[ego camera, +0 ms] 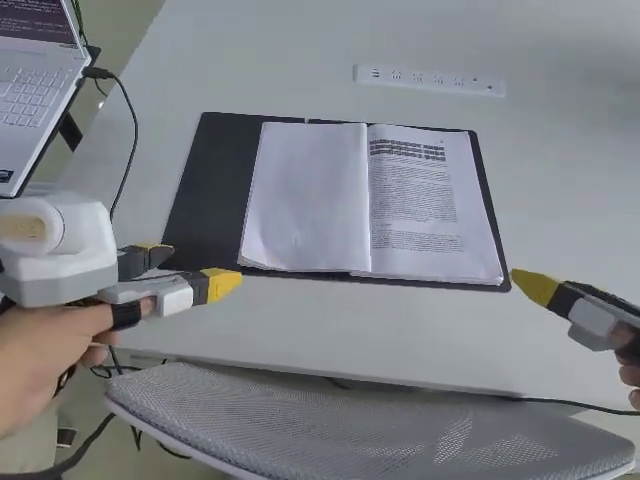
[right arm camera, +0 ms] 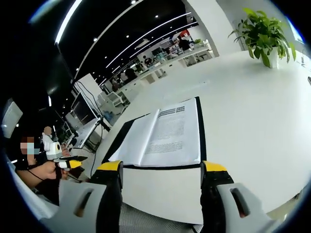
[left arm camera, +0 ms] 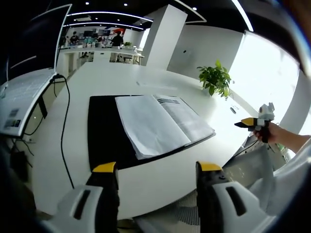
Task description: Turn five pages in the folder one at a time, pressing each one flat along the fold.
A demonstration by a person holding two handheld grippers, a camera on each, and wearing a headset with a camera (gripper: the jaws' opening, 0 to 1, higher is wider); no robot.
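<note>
While you hold both grippers short of the black folder (ego camera: 215, 190), it lies open and flat on the white desk (ego camera: 560, 150), ahead of both pairs of jaws and touched by neither. Your left gripper (left arm camera: 158, 167) has its yellow-tipped jaws spread wide with nothing between them. In the left gripper view the folder's near edge sits just beyond the two tips. Your right gripper (right arm camera: 162, 167) is likewise parted and empty, and the folder lies straight ahead of its tips. The blank left page (ego camera: 305, 195) faces up on the side nearer your left jaws. The printed right page (ego camera: 420, 200) faces up on the side nearer your right jaws, and the fold runs away from you between them. Beyond the folder from your jaws, a white power strip (ego camera: 430, 80) lies on the desk. Off to the outer side of your left jaws, a laptop (ego camera: 30, 90) stands open with a black cable (ego camera: 128, 130) trailing from it. Under both grippers in the head view is the grey mesh back of a chair (ego camera: 350, 430). A potted plant (right arm camera: 262, 34) stands far beyond your right jaws.
</note>
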